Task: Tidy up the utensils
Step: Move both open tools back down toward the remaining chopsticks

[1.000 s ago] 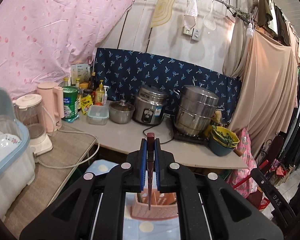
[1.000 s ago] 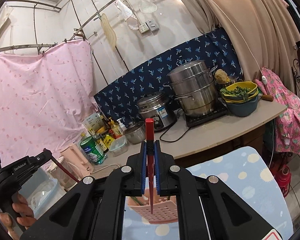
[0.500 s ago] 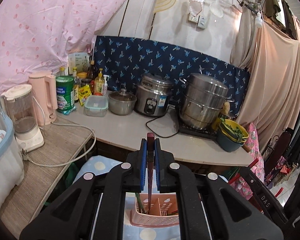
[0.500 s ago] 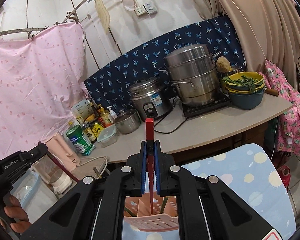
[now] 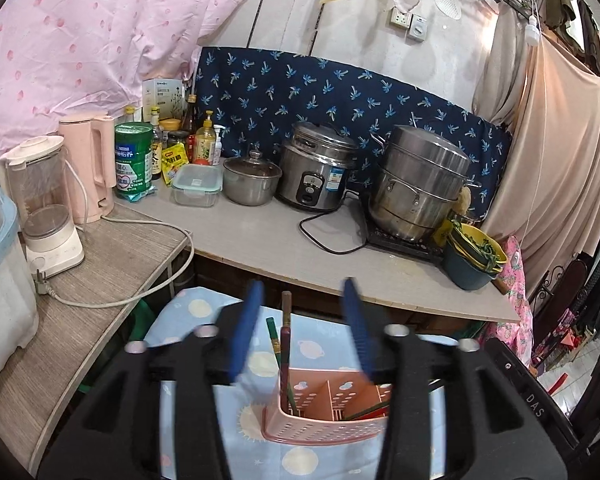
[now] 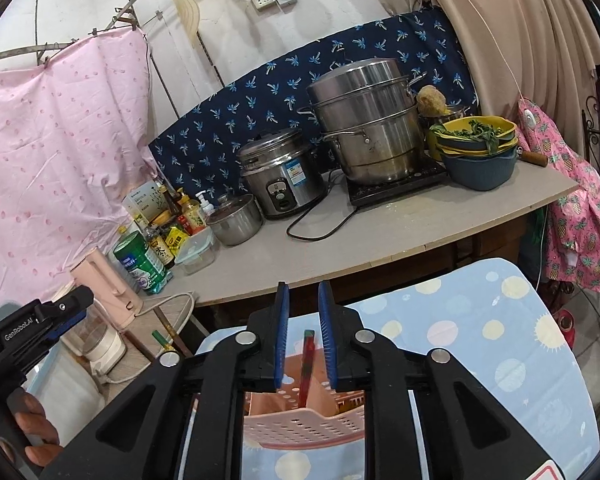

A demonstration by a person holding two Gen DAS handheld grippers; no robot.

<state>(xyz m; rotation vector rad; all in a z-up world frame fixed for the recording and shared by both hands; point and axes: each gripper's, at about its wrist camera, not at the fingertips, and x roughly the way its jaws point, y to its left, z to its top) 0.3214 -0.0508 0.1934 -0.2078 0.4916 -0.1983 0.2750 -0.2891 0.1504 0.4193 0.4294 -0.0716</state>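
Observation:
A pink perforated utensil holder (image 5: 324,420) stands on a blue patterned cloth (image 5: 188,308); it also shows in the right wrist view (image 6: 300,424). My left gripper (image 5: 300,328) is open above it. A dark red chopstick (image 5: 286,344) stands free in the holder's left compartment beside a green-tipped one (image 5: 274,338). My right gripper (image 6: 303,334) is open, with a red chopstick (image 6: 306,364) standing loose between its jaws, its lower end in the holder. The left gripper's body (image 6: 40,320) shows at the left of the right wrist view.
Behind the cloth table runs a counter (image 5: 260,236) with a rice cooker (image 5: 316,172), a steamer pot (image 5: 420,184), a small pot, a lidded box, bottles and stacked bowls (image 5: 472,256). A blender (image 5: 44,208) and pink kettle (image 5: 88,168) stand on the left shelf.
Both grippers have opened and let go of their chopsticks, which now stand in the holder. Both views have tilted down toward the holder.

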